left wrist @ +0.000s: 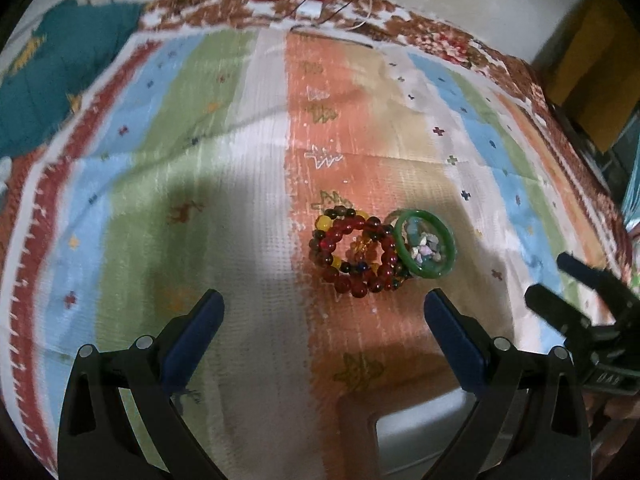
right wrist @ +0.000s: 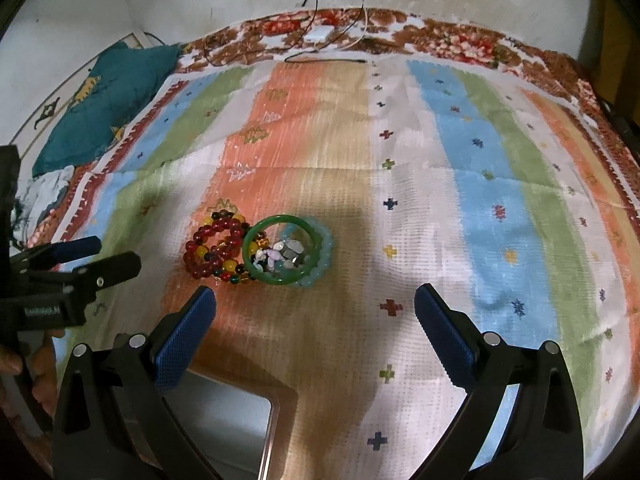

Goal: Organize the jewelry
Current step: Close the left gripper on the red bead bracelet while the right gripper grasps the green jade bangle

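Bracelets of round red and yellow glass beads (right wrist: 218, 250) look light, limp and slippery; we would pinch the strand at its outer edge. Touching them, a rigid green bangle (right wrist: 280, 249) rings small pale stones mid-cloth (right wrist: 400, 240). Our left gripper (left wrist: 320, 320) and right gripper (right wrist: 316, 312) hover, fingers apart.

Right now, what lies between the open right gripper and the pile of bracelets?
Only bare striped cloth separates the right gripper from the bracelets, as the right wrist view shows.
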